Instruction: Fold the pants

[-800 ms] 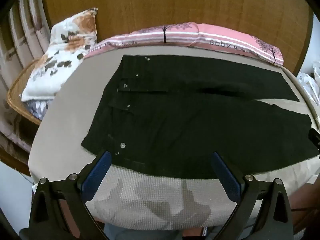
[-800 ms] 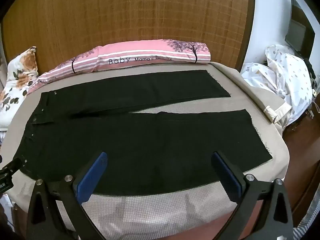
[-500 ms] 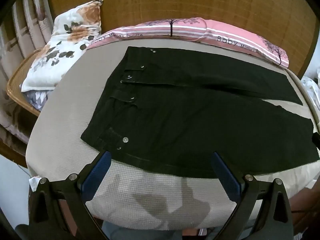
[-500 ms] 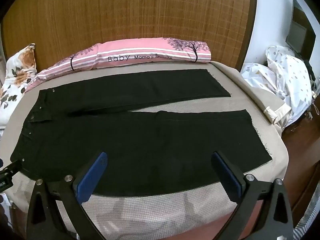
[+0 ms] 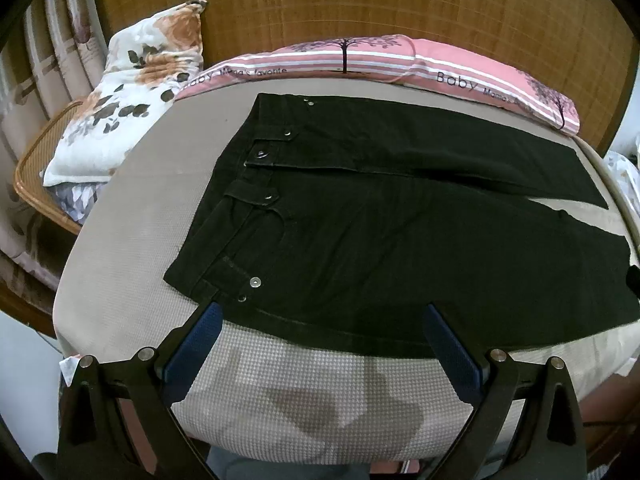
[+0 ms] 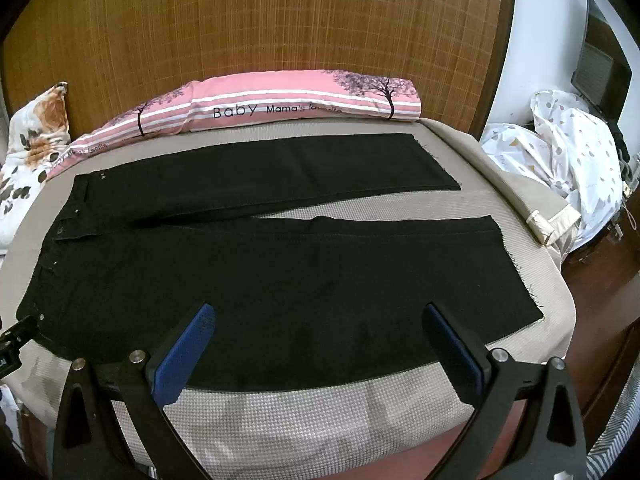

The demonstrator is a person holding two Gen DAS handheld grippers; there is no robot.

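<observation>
Hovering at the bed's (image 6: 320, 420) near edge, left gripper (image 5: 320, 312) and right gripper (image 6: 320, 312) hold jaws wide open, empty | black pants (image 6: 280, 280) lie flat — waistband left, legs apart | best pinch the near leg's edge at both ends, lifting evenly | far hem hides partly against pink pillow (image 6: 280, 104)

Soft, even indoor light, brightest at the white wall (image 6: 532, 20) on the right. Both views are sharp but bend strongly toward black corners. The pants (image 5: 400, 240) read as near-featureless black. Faint finger shadows fall on the bed (image 5: 320, 408).
</observation>
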